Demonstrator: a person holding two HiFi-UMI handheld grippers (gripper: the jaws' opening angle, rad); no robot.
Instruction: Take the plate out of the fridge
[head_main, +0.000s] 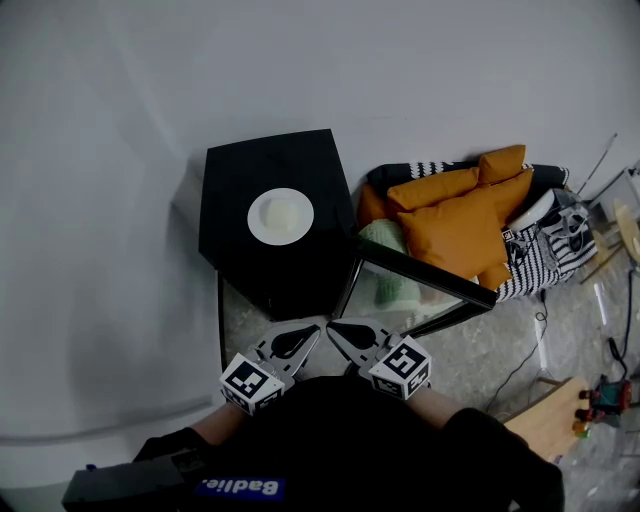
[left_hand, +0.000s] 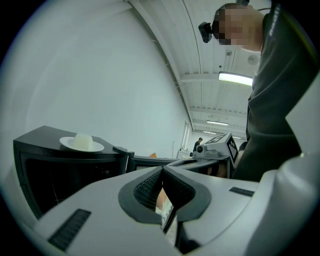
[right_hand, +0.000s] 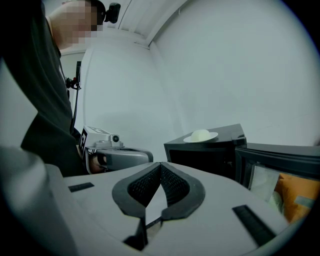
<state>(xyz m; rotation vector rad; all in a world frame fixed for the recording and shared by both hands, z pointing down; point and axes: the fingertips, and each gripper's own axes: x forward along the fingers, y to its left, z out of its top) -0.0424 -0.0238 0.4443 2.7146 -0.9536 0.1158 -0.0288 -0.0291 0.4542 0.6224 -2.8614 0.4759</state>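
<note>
Left claw (head_main: 300, 340) and right claw (head_main: 348, 338) hover shut and empty at 6 o'clock. At 12, the round plate (head_main: 281, 216) lies flat, face up, atop the black fridge (head_main: 240, 170), door (head_main: 420, 290) open, grey floor (head_main: 480, 340), white wall (head_main: 100, 150).

Black top (head_main: 350, 440); grey left tool (head_main: 318, 325), right tool (head_main: 331, 325)

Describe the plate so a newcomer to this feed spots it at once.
Start at the black fridge against the white wall, its door open toward the orange cushions. The plate sits on the fridge's flat top, not inside. It is the only round white thing there, with a pale lump on it.
</note>
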